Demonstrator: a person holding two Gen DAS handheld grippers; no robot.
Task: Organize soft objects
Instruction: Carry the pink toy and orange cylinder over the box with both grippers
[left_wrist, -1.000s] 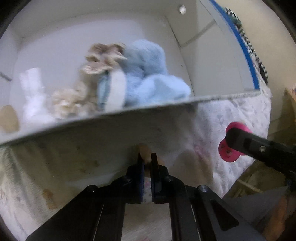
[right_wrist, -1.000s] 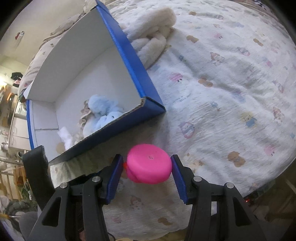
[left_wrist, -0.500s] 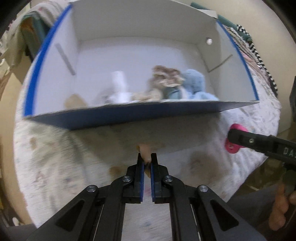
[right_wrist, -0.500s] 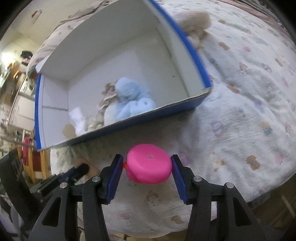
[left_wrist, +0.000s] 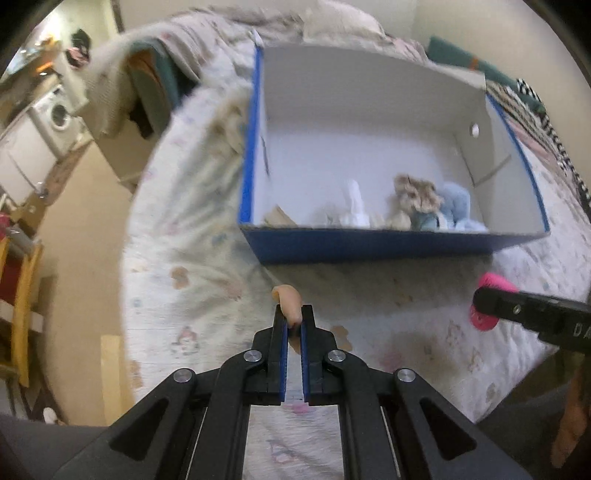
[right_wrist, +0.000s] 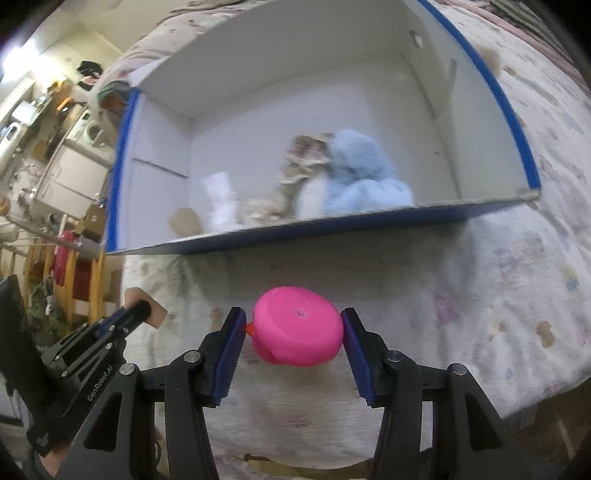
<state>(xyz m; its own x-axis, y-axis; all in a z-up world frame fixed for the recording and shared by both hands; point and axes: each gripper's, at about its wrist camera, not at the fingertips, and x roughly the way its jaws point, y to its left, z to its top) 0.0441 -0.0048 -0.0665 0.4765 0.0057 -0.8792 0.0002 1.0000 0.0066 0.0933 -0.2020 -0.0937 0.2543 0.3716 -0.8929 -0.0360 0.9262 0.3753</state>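
Observation:
My left gripper (left_wrist: 293, 319) is shut on a small peach soft piece (left_wrist: 289, 300), held above the bedspread in front of the blue box (left_wrist: 369, 245). My right gripper (right_wrist: 293, 328) is shut on a round pink soft toy (right_wrist: 297, 326), also short of the box's near wall (right_wrist: 332, 227). Inside the box lie a light blue plush (right_wrist: 358, 181), a beige frilly plush (right_wrist: 303, 162), a white plush (right_wrist: 219, 199) and a tan piece (right_wrist: 184, 221). In the left wrist view the right gripper (left_wrist: 491, 306) and pink toy (left_wrist: 484, 321) appear at the right edge.
The box sits on a bed with a patterned white spread (right_wrist: 517, 277). A cream plush (left_wrist: 229, 125) lies beside the box's left wall. The bed's edge drops to the floor on the left, with a washing machine (left_wrist: 55, 114) and wooden furniture (left_wrist: 22, 314) beyond.
Both grippers have pulled back from the box and turned, so its whole opening now shows. Each keeps its grip, the left on the peach piece and the right on the pink toy.

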